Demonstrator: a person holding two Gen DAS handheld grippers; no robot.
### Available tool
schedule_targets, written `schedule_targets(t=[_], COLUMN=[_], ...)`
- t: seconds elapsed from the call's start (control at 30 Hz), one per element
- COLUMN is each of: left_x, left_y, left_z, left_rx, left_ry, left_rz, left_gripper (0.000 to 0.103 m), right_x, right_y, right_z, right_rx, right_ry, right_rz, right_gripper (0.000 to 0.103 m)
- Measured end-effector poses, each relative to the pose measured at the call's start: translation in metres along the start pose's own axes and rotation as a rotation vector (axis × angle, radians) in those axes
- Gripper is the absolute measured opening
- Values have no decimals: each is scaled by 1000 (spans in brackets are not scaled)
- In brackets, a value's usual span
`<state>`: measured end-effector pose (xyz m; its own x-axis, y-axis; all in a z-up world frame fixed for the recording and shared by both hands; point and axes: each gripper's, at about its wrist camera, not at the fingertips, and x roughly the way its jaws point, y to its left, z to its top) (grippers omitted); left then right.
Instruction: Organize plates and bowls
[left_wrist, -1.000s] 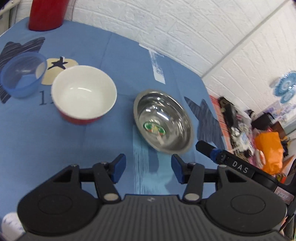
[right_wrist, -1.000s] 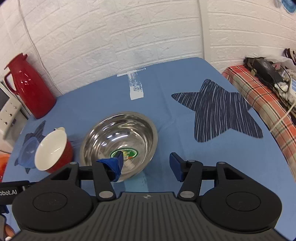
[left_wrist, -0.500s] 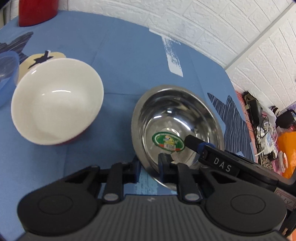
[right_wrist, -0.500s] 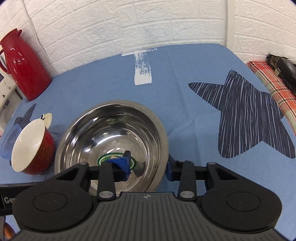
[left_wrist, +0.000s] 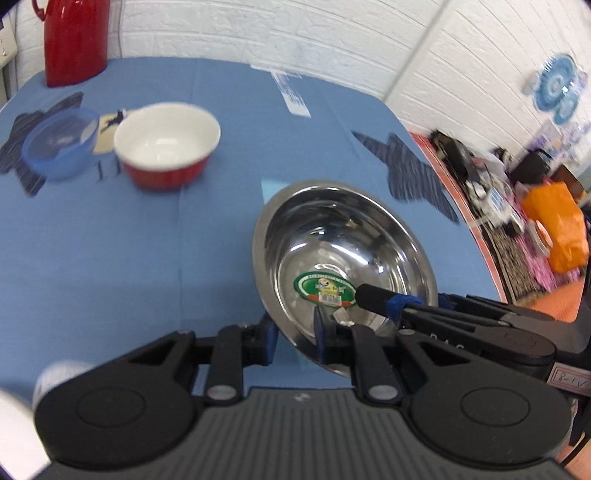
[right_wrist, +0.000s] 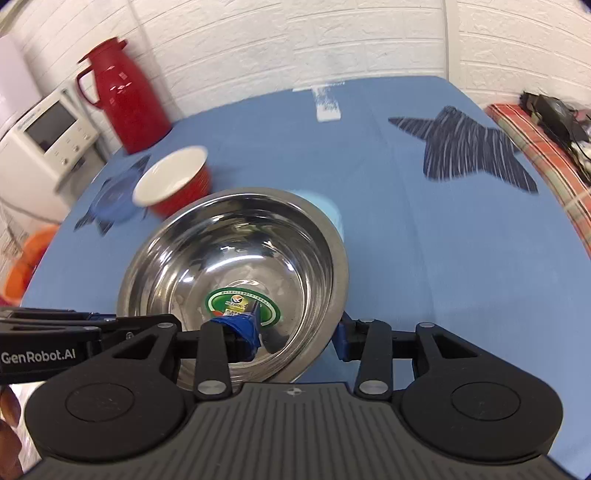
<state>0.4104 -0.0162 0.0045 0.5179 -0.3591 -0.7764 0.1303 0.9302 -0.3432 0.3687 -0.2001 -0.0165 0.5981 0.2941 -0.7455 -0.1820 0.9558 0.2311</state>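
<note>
Low in both frames, round shiny steel bowl (left_wrist: 343, 258) pinched at near rim by left claw (left_wrist: 293, 332) and right claw (right_wrist: 295, 338); bare blue counter (right_wrist: 443, 240) stretching rightward to its edge.

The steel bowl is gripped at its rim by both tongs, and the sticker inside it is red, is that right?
Not quite: the sticker inside the steel bowl is green, as the right wrist view shows. The left tongs and right tongs do each grip its rim.
</note>
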Motion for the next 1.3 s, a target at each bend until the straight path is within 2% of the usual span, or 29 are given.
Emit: schedule_targets(t=[0.23,0.37,0.47,0.7,0.77,0.8,0.83,0.87,0.97,1.07,1.17,1.3], left_x=[-50,-57,-55,-41,-40,-39,-38,-39,-49,-69,-89,-101], left_y=[18,22,19,22,21,21,22,24,31,37,49,78], left_z=[-94,-123,-132,-134,-132,-132,-130,-129,-125,-115,-97,-57], left_rx=[64,75,88,82,85,86,82,73,59,48,19,-35], left_ry=[53,70,68,83,72,74,84,89,79,58,8,-101], left_rz=[-72,-70,-64,-61,-54,-50,-48,-54,-103,-151,-194,-140], left_gripper=[15,15,15,16,20,27,54,57,57,57,57,58], right_x=[-46,-44,-42,-40,-38,-37,-37,-40,-54,-72,-76,-55], right_y=[36,43,40,41,39,39,37,35,25,13,4,8], right_z=[-85,-103,-107,-118,-115,-113,-111,-109,-102,-87,-64,-23], right_rx=[-32,-26,-15,-34,-19,-11,2,13,49,76,105,112], right_ry=[39,57,62,73,78,88,98,102,78,16,-24,-27], right_rz=[38,32,22,23,32,39,39,42,34,12,6,24], right_gripper=[27,27,27,28,29,29,28,28,28,29,29,29])
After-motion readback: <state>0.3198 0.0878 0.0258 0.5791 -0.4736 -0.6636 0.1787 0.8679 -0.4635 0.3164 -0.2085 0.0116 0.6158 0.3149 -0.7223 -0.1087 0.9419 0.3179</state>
